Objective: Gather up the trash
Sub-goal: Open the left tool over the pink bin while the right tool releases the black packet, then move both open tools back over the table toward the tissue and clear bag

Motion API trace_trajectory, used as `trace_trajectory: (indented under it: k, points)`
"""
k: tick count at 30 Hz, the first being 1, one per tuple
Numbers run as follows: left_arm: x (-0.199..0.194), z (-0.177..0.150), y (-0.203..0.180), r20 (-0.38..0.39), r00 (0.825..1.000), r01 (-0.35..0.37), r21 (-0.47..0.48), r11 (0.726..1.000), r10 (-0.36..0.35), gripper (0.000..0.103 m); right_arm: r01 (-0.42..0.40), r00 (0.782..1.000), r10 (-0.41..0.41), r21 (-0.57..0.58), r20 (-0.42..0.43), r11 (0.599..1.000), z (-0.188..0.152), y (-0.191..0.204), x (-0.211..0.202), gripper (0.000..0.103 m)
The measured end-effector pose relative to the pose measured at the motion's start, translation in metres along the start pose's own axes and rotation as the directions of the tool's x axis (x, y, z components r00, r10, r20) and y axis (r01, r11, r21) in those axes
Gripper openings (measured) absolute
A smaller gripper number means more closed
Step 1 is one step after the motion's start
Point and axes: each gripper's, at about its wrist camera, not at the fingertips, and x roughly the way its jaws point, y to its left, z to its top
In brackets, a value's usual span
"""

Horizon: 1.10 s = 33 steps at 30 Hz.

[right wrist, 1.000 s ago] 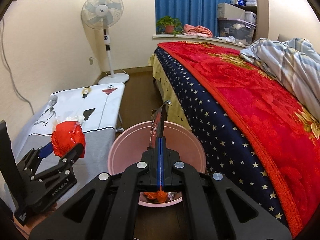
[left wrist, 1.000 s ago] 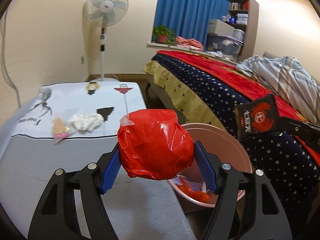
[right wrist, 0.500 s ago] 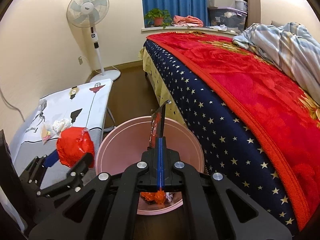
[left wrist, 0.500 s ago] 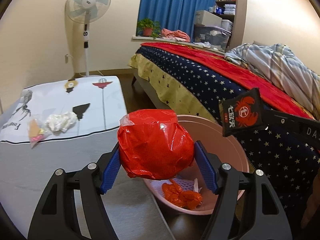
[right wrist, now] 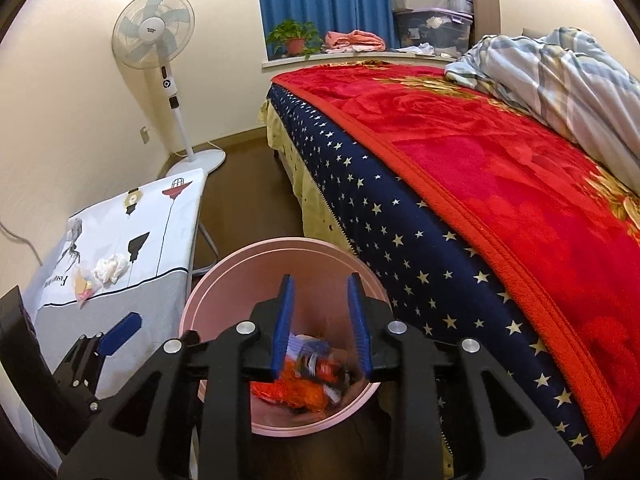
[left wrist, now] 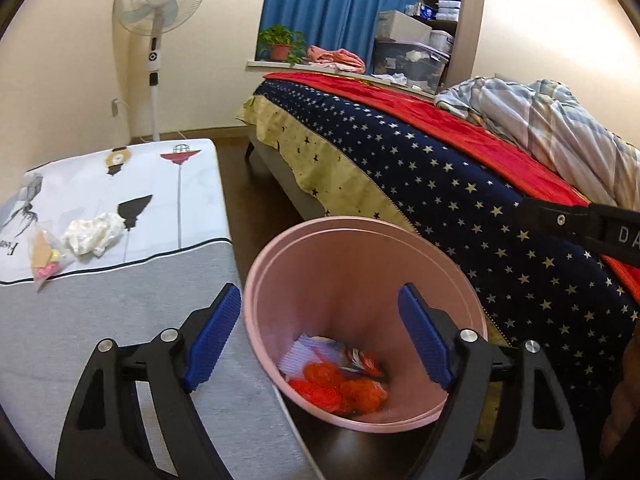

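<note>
A pink bin (left wrist: 360,264) (right wrist: 224,276) stands on the floor between the table and the bed. Red and orange wrappers (left wrist: 332,388) and a black snack packet (right wrist: 320,366) lie in its bottom. My left gripper (left wrist: 320,336) is open and empty above the bin's left side. My right gripper (right wrist: 322,328) is open and empty above the bin. A crumpled white tissue (left wrist: 92,232) (right wrist: 108,268) and a clear bag of snack bits (left wrist: 44,256) (right wrist: 82,284) lie on the table.
The low table (left wrist: 112,320) with a printed white and grey cover is at left. A bed (right wrist: 480,184) with red and starred blue blankets fills the right. A standing fan (left wrist: 158,8) is by the far wall.
My left gripper opened and the red wrapper ball dropped into the bin. My right gripper opened and let the black packet fall in. Both moved over the bin.
</note>
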Motion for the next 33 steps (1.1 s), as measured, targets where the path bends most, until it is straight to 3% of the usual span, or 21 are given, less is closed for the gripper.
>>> trace_trajectory:
  k: [16,25,33]
  points:
    - [-0.059,0.001,0.049,0.065,0.994,-0.086,-0.057,0.995,0.090,0.078,-0.088,0.995,0.090,-0.042,0.051,0.995,-0.016,0.028,-0.019,0.028]
    - [-0.083,-0.001,0.090,0.089,0.977,-0.180,-0.123,0.976,0.191,0.067,-0.154,0.985,0.160,-0.091,0.062,0.984,-0.025,0.063,-0.022,0.028]
    - [-0.086,-0.004,0.123,0.082,0.960,-0.247,-0.201,0.948,0.268,0.065,-0.209,0.973,0.220,-0.140,0.070,0.968,-0.027,0.095,-0.020,0.028]
